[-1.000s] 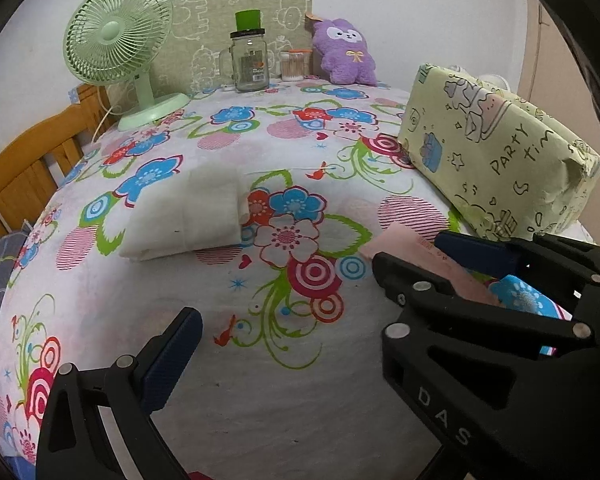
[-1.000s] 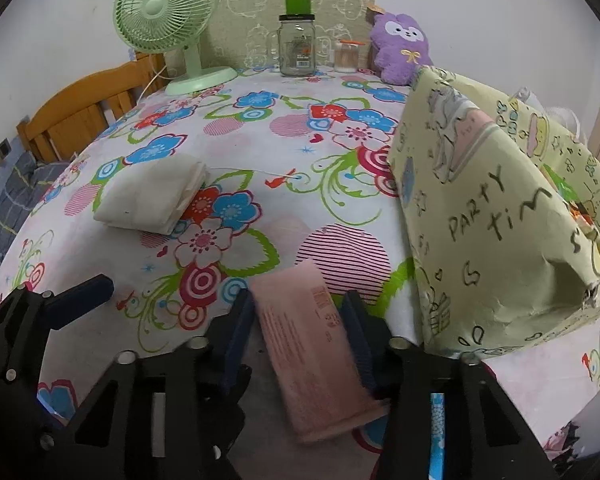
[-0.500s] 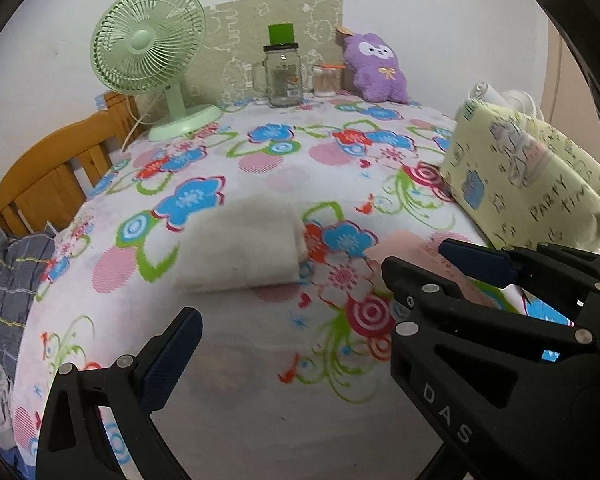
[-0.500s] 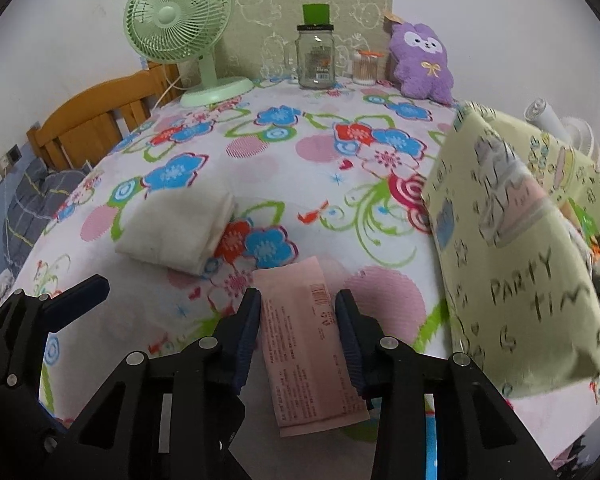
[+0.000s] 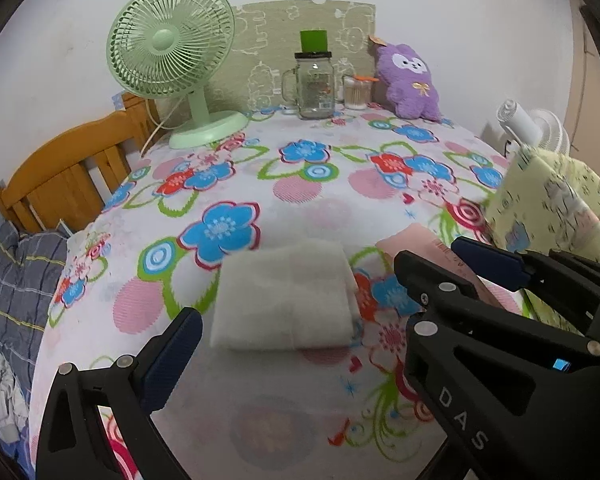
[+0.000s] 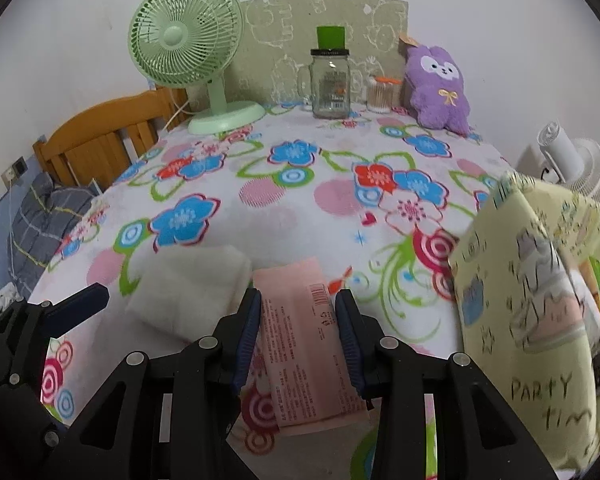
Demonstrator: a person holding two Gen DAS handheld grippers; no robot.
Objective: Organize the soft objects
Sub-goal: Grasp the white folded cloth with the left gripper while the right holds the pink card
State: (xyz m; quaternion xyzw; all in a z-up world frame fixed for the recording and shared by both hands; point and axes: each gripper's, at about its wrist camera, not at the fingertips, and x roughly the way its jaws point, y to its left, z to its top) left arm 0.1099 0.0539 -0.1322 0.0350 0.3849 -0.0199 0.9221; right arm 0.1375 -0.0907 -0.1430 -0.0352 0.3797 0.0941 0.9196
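Pink pack [image 6: 306, 344] pinched in my right gripper [image 6: 298, 334], ready for sorting.
Left gripper [image 5: 296, 312] gapes empty, just short of the white cloth [image 5: 286, 294] beside that pack.

Open tablecloth [image 6: 300, 208] ahead; yellow bag [image 6: 532, 300] blocks right.

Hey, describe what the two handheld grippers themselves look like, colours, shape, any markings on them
Both are the same build: matte black plastic frames with triangular cut-outs and silver rivets at the joints. The left gripper and right gripper each carry two fingers tipped with dark blue ribbed pads. White letters "DAS" mark one black arm. No cables, hands or sleeves show.
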